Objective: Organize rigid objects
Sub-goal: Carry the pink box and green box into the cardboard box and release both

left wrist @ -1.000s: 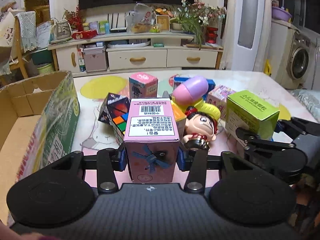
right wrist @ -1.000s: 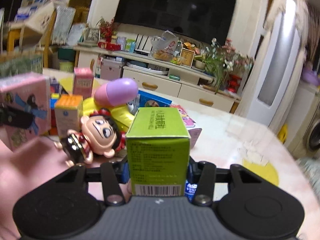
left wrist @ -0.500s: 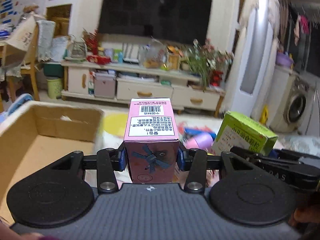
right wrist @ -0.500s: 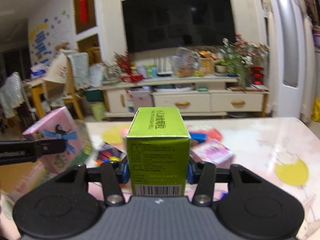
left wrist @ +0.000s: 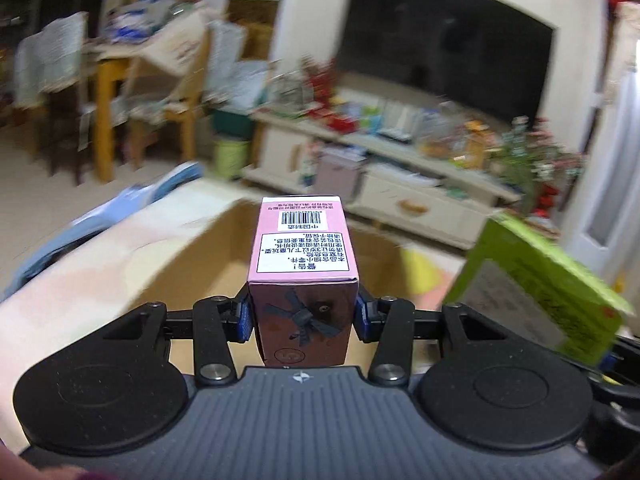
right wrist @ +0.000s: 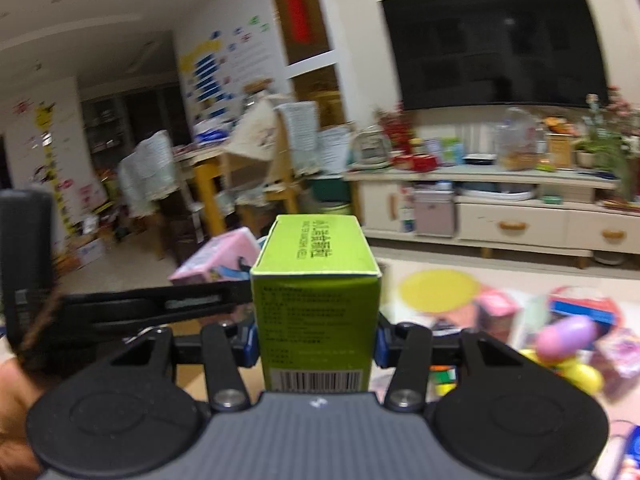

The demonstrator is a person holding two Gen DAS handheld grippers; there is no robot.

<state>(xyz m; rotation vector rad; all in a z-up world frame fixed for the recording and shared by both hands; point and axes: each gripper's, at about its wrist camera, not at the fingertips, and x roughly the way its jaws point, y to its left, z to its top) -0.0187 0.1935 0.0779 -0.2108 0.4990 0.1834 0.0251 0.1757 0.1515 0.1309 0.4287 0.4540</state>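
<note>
Both jaws grip cartons endwise, the left gripper (left wrist: 302,316) carrying the pink box (left wrist: 303,268) directly above the cardboard box (left wrist: 200,256), the right gripper's (right wrist: 316,340) green box (right wrist: 318,300) just right of it.

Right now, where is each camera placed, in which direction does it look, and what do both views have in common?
Left wrist: sits on the left gripper, looks along its fingers over the held pink box into the cardboard box toward the TV wall; a fingertip shows bottom left.
Right wrist: sits on the right gripper, looks past the held green box toward the toys on the table; a hand shows at left.
Shared: both boxes, the television, the cabinet.
</note>
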